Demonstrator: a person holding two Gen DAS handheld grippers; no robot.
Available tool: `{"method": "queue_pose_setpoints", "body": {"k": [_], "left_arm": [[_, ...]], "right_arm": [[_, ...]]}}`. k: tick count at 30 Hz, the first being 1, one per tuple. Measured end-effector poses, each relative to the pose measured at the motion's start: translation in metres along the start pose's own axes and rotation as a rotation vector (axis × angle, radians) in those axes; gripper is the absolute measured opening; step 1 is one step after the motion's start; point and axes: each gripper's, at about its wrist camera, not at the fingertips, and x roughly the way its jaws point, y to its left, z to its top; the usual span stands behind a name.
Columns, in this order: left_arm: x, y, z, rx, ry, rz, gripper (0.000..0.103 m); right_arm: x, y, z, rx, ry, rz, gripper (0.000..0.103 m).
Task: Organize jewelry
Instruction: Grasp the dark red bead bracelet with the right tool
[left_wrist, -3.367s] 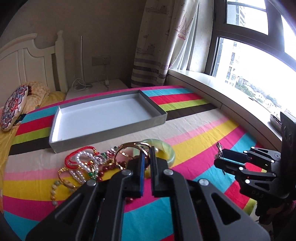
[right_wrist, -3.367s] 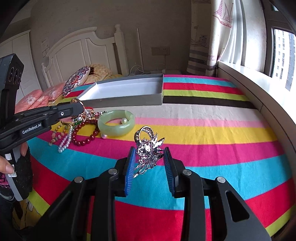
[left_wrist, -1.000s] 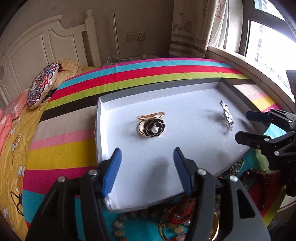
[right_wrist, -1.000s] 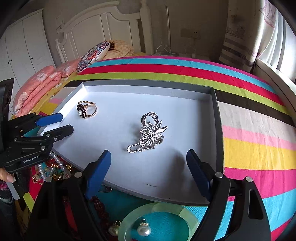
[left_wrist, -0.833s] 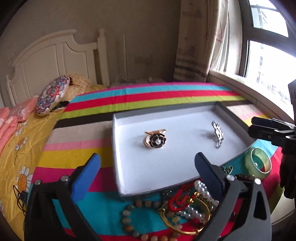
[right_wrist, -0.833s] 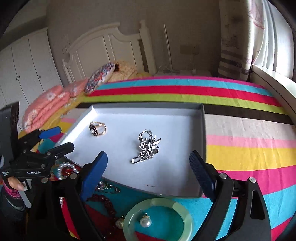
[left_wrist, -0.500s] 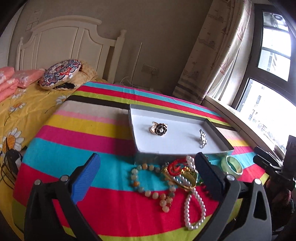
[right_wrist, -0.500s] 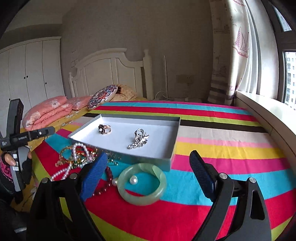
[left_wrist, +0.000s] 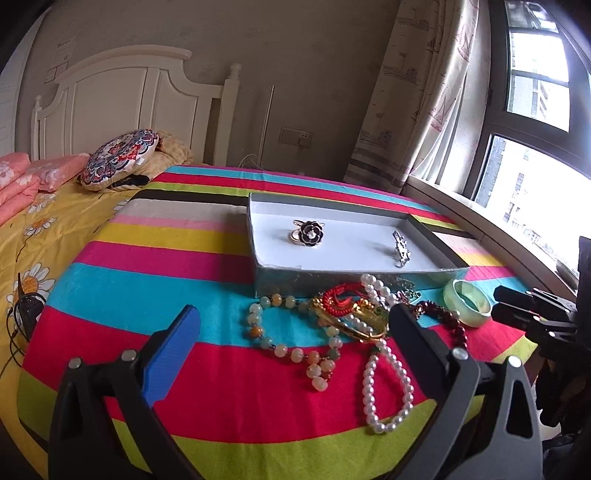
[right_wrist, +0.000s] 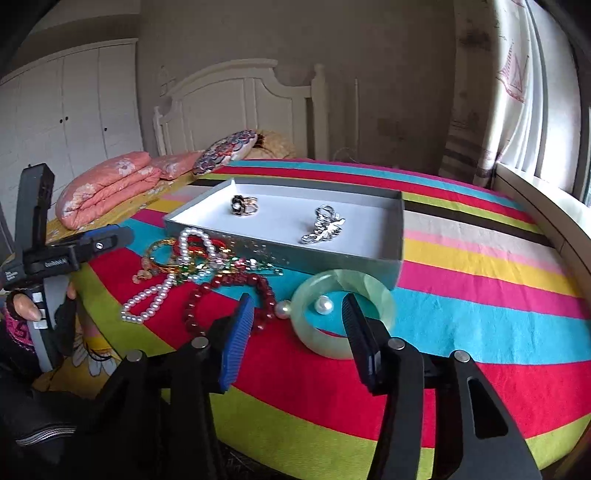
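A grey box (left_wrist: 273, 281) (right_wrist: 398, 236) with a white floor lies on the striped cloth. In it are a black flower ring (left_wrist: 309, 232) (right_wrist: 242, 205) and a silver brooch (left_wrist: 400, 249) (right_wrist: 324, 221). In front of the box lies a pile of jewelry: a white pearl strand (left_wrist: 386, 373) (right_wrist: 162, 291), a red cord bracelet (left_wrist: 341, 297), a pale bead bracelet (left_wrist: 288, 343), dark red beads (right_wrist: 229, 295) and a green jade bangle (left_wrist: 467, 302) (right_wrist: 343, 314). My left gripper (left_wrist: 295, 332) is open and empty above the pile. My right gripper (right_wrist: 299, 317) is open and empty just before the bangle.
The striped cloth (left_wrist: 166, 258) covers a round surface beside a bed with a yellow sheet (left_wrist: 37, 229), pink bedding (right_wrist: 107, 188) and a patterned cushion (left_wrist: 120, 158). A window sill (left_wrist: 491, 229) runs along the right. Two loose pearls (right_wrist: 323, 304) lie at the bangle.
Both grippers let go of the ring and the brooch in the box, opened wide, and drew back toward me; the jewelry pile now lies in front of them.
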Motion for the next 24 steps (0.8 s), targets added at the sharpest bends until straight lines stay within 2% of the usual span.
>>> {"method": "queue_pose_setpoints", "body": {"k": [2,5,7,10,14,16,18,21,24], "left_arm": [[0.003,-0.003,-0.003,0.009,0.012,-0.006,0.101],[0.005,-0.006,-0.006,0.015,0.020,-0.014,0.101],[0.004,-0.008,-0.007,0.018,0.019,-0.020,0.101],[0.000,-0.013,-0.008,0.040,0.009,-0.029,0.099],[0.000,-0.014,-0.007,0.049,0.018,-0.052,0.095],[0.001,-0.014,-0.007,0.052,0.021,-0.053,0.095],[0.001,-0.014,-0.006,0.054,0.024,-0.051,0.095],[0.004,-0.011,-0.006,0.044,0.040,-0.064,0.095],[0.008,-0.011,-0.007,0.039,0.056,-0.076,0.095]], "right_arm": [[0.008,0.008,0.001,-0.008,0.032,0.048,0.049],[0.024,0.020,0.007,-0.064,0.070,0.012,0.049],[0.033,0.028,0.015,-0.125,0.090,-0.027,0.042],[0.048,0.030,0.030,-0.183,0.135,-0.037,0.035],[0.077,0.020,0.039,-0.213,0.250,0.025,0.029],[0.087,0.019,0.038,-0.242,0.299,0.054,0.022],[0.092,0.016,0.039,-0.243,0.320,0.102,0.017],[0.095,0.011,0.039,-0.225,0.348,0.151,0.017],[0.094,0.014,0.035,-0.251,0.325,0.127,0.014]]}}
